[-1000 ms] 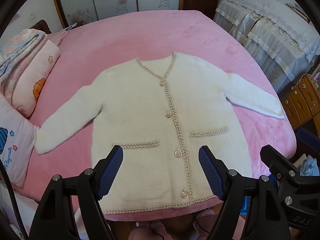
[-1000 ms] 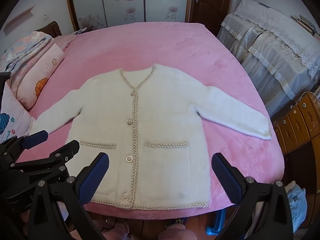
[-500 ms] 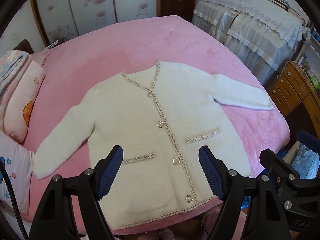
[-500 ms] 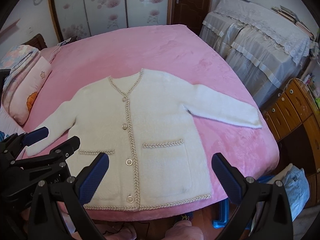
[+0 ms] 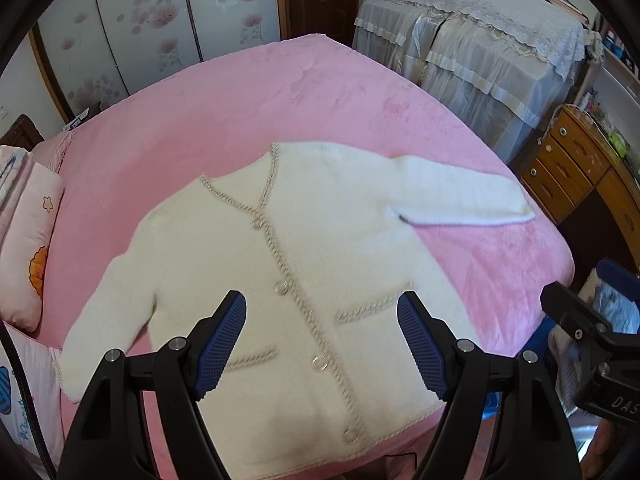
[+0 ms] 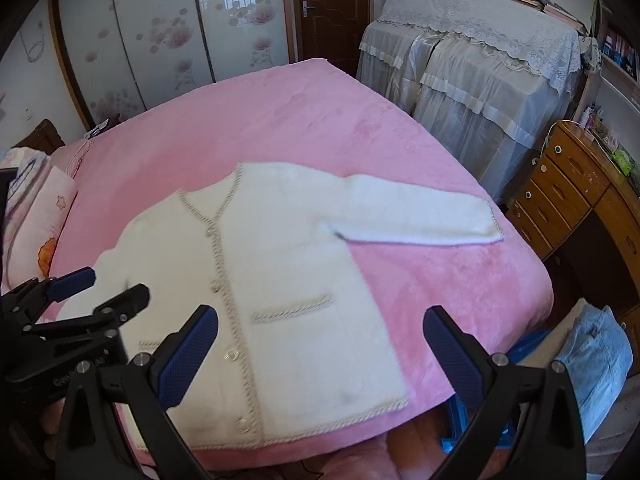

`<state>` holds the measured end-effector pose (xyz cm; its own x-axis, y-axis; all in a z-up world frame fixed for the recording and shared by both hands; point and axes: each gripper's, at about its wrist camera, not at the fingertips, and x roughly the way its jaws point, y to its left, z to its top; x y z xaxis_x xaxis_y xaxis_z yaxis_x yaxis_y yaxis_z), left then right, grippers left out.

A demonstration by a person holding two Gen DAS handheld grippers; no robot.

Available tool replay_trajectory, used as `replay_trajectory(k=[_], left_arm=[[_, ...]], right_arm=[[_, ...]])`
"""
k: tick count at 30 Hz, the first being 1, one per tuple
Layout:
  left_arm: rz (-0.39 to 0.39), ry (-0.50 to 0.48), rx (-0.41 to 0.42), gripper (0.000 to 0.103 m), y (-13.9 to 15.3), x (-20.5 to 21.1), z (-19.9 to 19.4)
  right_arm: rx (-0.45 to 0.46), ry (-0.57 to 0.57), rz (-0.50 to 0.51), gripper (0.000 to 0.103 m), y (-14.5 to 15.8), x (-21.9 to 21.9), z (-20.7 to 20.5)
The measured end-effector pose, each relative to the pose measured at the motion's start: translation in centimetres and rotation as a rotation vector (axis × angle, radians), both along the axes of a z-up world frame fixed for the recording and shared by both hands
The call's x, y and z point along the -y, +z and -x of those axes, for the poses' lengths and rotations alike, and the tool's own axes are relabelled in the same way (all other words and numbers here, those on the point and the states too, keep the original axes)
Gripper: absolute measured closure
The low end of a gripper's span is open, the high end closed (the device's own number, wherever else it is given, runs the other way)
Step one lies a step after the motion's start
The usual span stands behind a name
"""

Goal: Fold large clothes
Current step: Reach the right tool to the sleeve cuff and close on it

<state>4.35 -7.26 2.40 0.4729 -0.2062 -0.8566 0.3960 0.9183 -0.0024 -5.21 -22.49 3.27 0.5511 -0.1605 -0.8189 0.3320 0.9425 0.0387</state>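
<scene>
Both views have swung since a second ago: the white cardigan [image 5: 304,292] now lies skewed across them with its neckline tipped toward the upper left, and more of the wooden drawer chest [image 6: 568,200] at the right has come into sight. On the bed itself the cardigan seems not to have shifted. It lies flat and face up on the pink plush bedspread [image 5: 248,104], buttoned, its hem at the near edge of the bed. It is fluffy, soft knit, edged with a beige braided trim along the V-neck, front placket, pocket tops and hem, with round pearly buttons. Its long axis runs from the near hem away to the collar; both sleeves spread sideways. The left gripper [image 5: 322,344] hangs above the lower front, blue ribbed pads wide apart, gripping nothing. The right gripper [image 6: 320,354] hangs likewise, pads spread wide and empty, above the pocket area.
</scene>
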Motion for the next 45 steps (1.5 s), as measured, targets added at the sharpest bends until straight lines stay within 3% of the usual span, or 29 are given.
replay_trajectory(k=[6, 9, 21, 30, 33, 42, 43, 45], left_arm=[[-0.02, 0.071, 0.011, 0.026, -0.1, 8.6, -4.3], [0.005, 0.09, 0.015, 0.026, -0.9, 13.1, -6.5], [-0.036, 0.056, 0.024, 0.026, -7.8, 27.3, -11.5], [-0.016, 0.056, -0.011, 0.026, -12.3, 30.9, -12.6], [-0.036, 0.053, -0.037, 0.026, -13.1, 31.5, -13.0], [-0.05, 0.074, -0.076, 0.026, -14.2, 31.9, -14.2], [-0.054, 0.074, -0.079, 0.026, -14.3, 31.9, -14.4], [-0.06, 0.072, -0.091, 0.026, -14.5, 32.1, -14.7]], right_arm=[[-0.016, 0.021, -0.063, 0.001, -2.2, 9.9, -4.0], [-0.028, 0.024, -0.079, 0.001, -3.5, 14.6, -5.7], [-0.081, -0.121, -0.155, 0.008, -12.0, 31.6, -9.2], [-0.15, -0.328, -0.384, 0.028, -21.8, 40.6, -7.9], [-0.146, -0.378, -0.467, 0.03, -24.2, 42.4, -8.0], [-0.147, -0.506, -0.588, 0.03, -28.6, 45.1, -9.5], [-0.143, -0.514, -0.589, 0.033, -28.8, 45.2, -9.6], [-0.141, -0.513, -0.574, 0.049, -28.9, 45.1, -9.9]])
